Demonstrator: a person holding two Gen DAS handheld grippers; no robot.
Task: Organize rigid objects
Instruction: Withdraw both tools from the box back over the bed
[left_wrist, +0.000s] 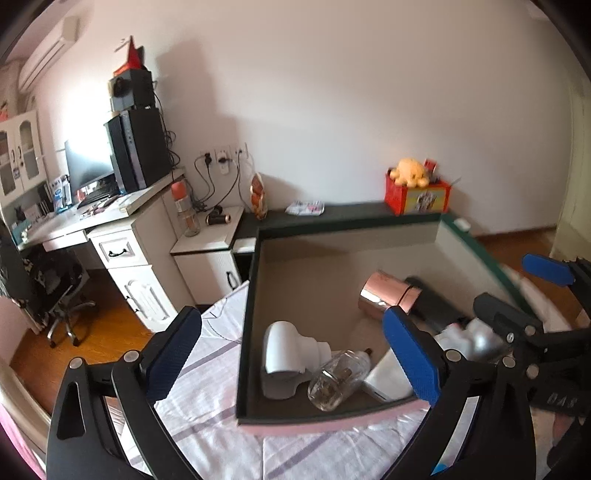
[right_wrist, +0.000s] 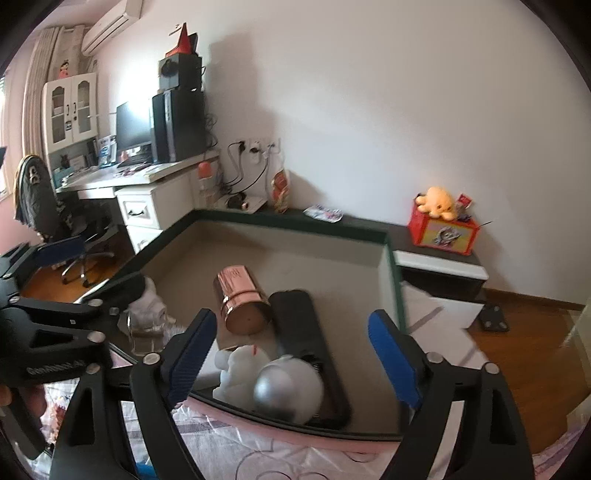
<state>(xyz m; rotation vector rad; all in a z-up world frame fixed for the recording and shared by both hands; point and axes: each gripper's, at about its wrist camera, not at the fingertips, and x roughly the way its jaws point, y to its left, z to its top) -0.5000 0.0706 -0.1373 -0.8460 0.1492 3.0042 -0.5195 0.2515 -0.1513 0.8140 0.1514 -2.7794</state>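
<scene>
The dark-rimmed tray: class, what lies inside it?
Inside the tray: a copper canister, glass bottle, white fitting, black case, white-silver figure. Anything beneath them is covered.

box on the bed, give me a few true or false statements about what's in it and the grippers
1. The rose-gold canister lies on its side in the box. True.
2. The left gripper grips the glass bottle. False: its jaws stand open, empty.
3. The black case lies right beside the canister. True.
4. The right gripper is shut on the white figurine. False: open, nothing held.
5. The box is empty. False: several objects lie inside.
</scene>
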